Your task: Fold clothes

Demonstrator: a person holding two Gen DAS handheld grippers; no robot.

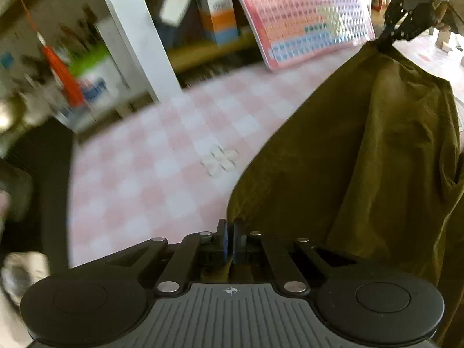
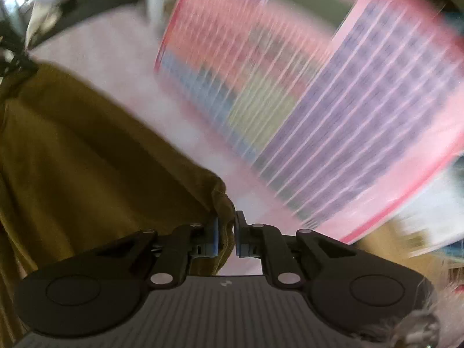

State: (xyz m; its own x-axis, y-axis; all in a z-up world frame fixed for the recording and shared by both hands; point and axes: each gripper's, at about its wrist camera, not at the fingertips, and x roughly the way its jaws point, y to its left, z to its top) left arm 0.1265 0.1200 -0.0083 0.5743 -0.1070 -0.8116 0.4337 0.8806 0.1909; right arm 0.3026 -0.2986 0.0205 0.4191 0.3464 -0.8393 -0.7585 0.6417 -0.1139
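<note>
An olive-green garment hangs stretched in the air between my two grippers, above a table with a pink-and-white checked cloth. My left gripper is shut on one corner of the garment. The right gripper shows in the left wrist view at the upper right, pinching the far corner. In the right wrist view, my right gripper is shut on a bunched edge of the garment, which spreads to the left. The left gripper shows there only as a dark shape at the far left edge.
A pink board with a printed grid leans at the back of the table; it also shows blurred in the right wrist view. A white post, boxes and a shelf with clutter stand behind the table.
</note>
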